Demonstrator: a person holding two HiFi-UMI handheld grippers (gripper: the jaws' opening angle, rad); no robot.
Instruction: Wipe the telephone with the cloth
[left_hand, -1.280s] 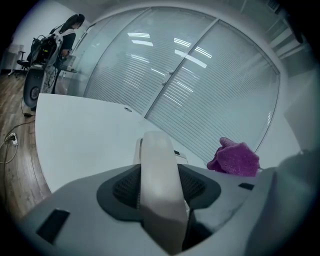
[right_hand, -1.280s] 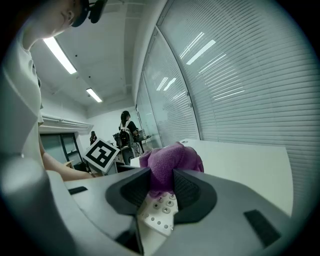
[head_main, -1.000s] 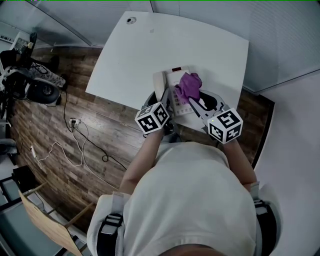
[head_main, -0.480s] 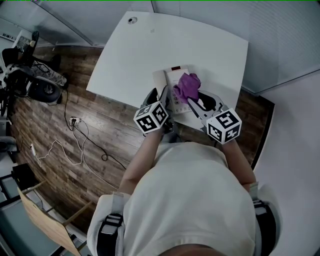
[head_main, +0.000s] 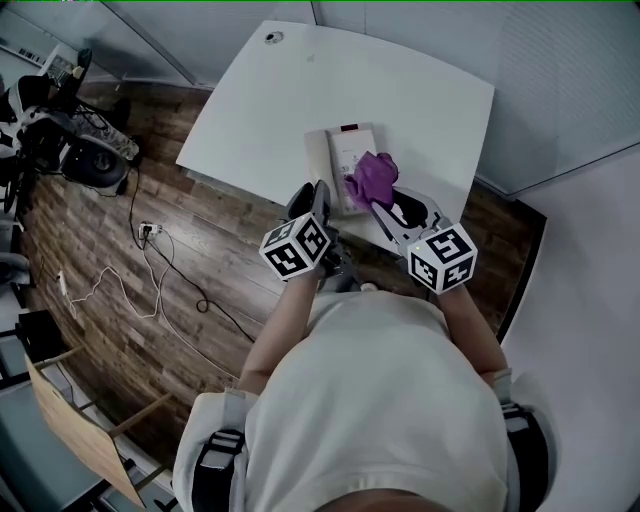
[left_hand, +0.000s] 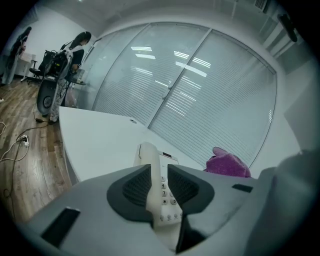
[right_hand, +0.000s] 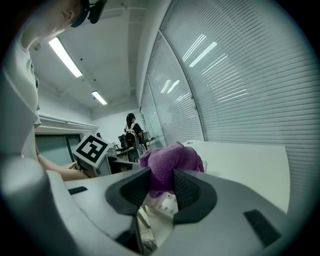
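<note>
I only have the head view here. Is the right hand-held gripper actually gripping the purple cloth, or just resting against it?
Observer: Gripping it. The right gripper view shows the purple cloth bunched between the jaws of the right hand-held gripper.
Operator: What's between the left one's jaws?
Observer: The left hand-held gripper has the telephone between its jaws, which have just been closing. Whether they press on it is unclear.
Operator: Anyone nearby?
Observer: The left gripper view shows a person standing in the background, well away.
</note>
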